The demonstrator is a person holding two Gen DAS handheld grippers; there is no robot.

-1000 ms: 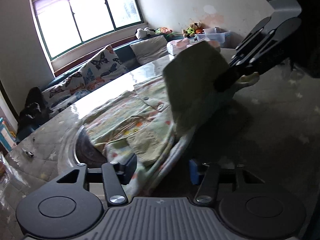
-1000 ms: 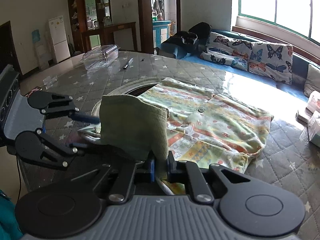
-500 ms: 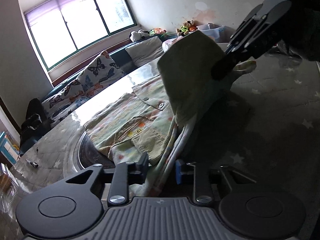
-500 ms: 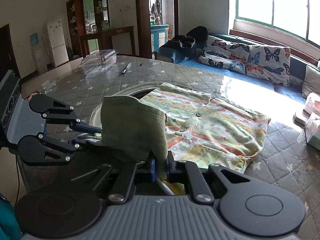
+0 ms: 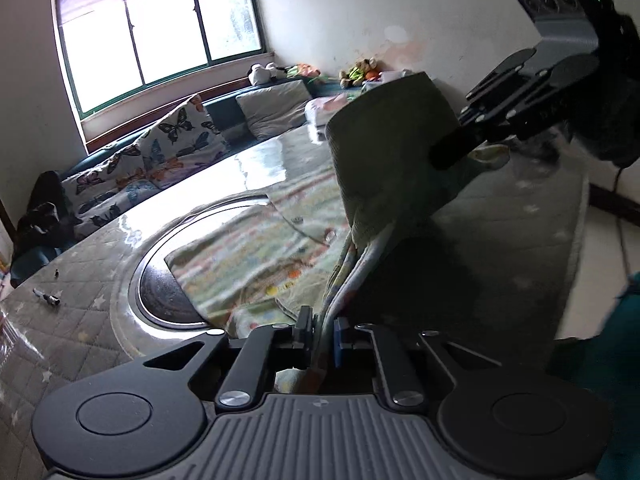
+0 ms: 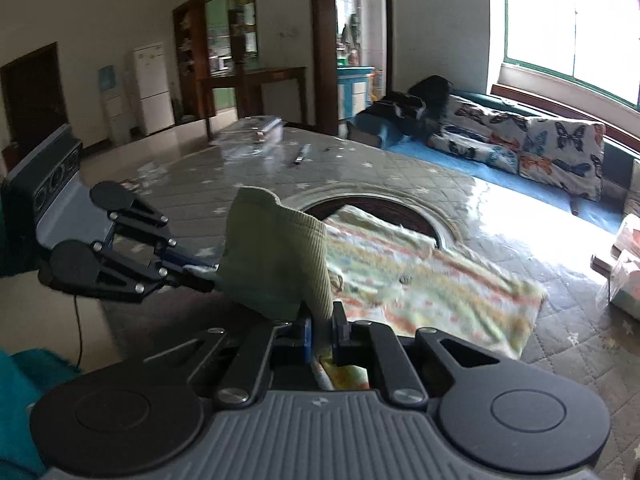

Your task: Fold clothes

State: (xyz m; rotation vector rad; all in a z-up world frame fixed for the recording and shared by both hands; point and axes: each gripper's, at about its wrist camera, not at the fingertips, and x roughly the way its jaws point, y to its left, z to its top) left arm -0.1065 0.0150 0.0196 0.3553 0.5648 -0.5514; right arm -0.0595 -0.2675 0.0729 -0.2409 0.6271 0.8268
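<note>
A pastel patterned garment (image 5: 248, 256) with a green ribbed band (image 5: 392, 152) lies on the quilted grey table (image 5: 80, 340). My left gripper (image 5: 322, 330) is closing its jaws, and the pads pinch the garment's near edge, which rises from between them. My right gripper (image 6: 320, 332) is shut on the green ribbed band (image 6: 276, 256) and holds it up above the table. In the left wrist view the right gripper (image 5: 444, 156) holds the band's far corner. The left gripper (image 6: 200, 276) shows beside the band in the right wrist view. The rest of the garment (image 6: 432, 292) lies flat.
A round dark recess (image 5: 160, 292) in the table lies partly under the garment. A pen (image 6: 302, 154) and a clear plastic box (image 6: 268, 128) sit at the far end. Butterfly cushions (image 5: 132, 168) line the window bench. The table's edge (image 5: 576, 240) runs close on the right.
The left jaws have come together on the garment's near edge. Both grippers have risen and carried that edge and the green band higher off the table.
</note>
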